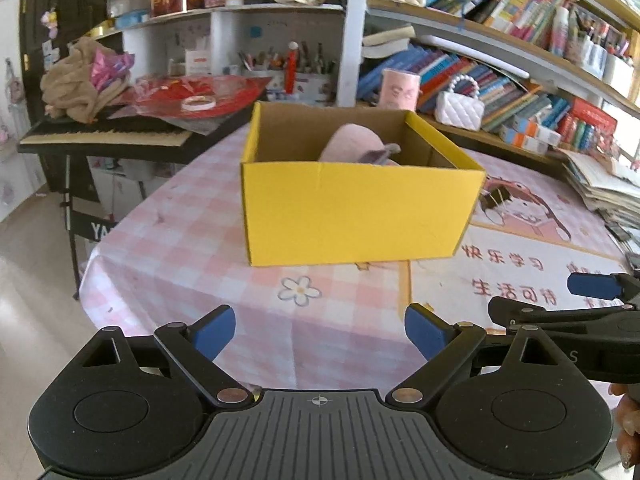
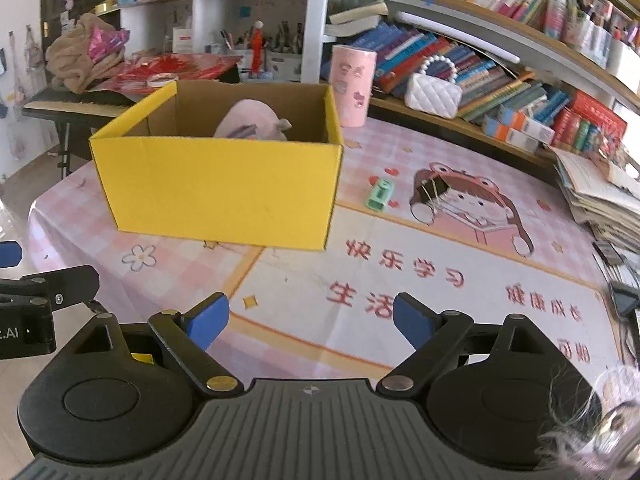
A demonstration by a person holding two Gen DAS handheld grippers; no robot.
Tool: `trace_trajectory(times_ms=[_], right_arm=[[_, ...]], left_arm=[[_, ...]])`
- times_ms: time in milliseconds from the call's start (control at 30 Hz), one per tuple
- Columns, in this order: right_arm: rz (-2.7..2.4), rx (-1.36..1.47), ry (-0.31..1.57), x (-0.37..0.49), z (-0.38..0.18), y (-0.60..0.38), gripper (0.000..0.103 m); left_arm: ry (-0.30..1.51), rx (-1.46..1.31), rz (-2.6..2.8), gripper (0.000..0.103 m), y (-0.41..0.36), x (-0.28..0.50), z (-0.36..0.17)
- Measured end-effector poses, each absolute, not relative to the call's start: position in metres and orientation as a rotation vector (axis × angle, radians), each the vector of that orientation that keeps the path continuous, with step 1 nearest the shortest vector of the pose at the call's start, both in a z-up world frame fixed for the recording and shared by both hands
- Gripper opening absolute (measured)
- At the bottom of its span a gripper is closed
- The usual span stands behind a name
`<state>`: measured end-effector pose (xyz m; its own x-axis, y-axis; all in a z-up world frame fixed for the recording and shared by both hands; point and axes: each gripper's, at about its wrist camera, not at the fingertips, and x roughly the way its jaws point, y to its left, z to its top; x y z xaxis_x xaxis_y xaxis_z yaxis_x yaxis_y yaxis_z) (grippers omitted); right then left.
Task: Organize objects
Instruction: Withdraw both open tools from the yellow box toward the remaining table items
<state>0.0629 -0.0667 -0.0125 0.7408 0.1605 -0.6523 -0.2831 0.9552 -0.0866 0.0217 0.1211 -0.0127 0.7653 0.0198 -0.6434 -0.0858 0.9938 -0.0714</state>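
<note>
A yellow cardboard box (image 1: 352,212) stands open on the pink checked tablecloth (image 1: 180,248); it also shows in the right wrist view (image 2: 224,192). A pink plush toy (image 1: 356,146) lies inside it, also seen from the right (image 2: 250,120). My left gripper (image 1: 320,330) is open and empty, in front of the box. My right gripper (image 2: 310,322) is open and empty, in front and right of the box; it shows at the left view's right edge (image 1: 592,300). A small green object (image 2: 379,195) and a black binder clip (image 2: 432,192) lie on the cloth right of the box.
A pink cylinder (image 2: 352,84) and a white quilted purse (image 2: 432,92) stand behind the box by bookshelves (image 2: 520,60). A keyboard piano (image 1: 104,136) with cloth and red paper on it is at the left. Stacked papers (image 2: 600,200) lie at the right.
</note>
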Motion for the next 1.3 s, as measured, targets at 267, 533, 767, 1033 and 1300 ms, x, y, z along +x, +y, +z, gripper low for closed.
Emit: trace_trajectory(times_ms=[267, 533, 767, 1033, 1300], right_arm=[[0.167, -0.148, 0.708, 0.048, -0.015, -0.087, 0.09], [0.089, -0.118, 0.711, 0.031, -0.016, -0.11, 0.09], [0.007, -0.083, 0.71, 0.016, -0.016, -0.133, 0.091], [-0.067, -0.048, 0.711, 0.011, -0.015, -0.154, 0.091], [-0.123, -0.047, 0.715, 0.014, -0.014, -0.177, 0.093]], left_arm=[[0.709, -0.074, -0.021, 0.096, 0.104, 0.018, -0.015], [0.717, -0.049, -0.101, 0.096, 0.084, 0.015, -0.017], [0.715, -0.017, -0.179, 0.096, 0.063, 0.015, -0.016], [0.711, 0.001, -0.235, 0.096, 0.045, 0.022, -0.015], [0.719, 0.008, -0.294, 0.096, 0.017, 0.038, -0.017]])
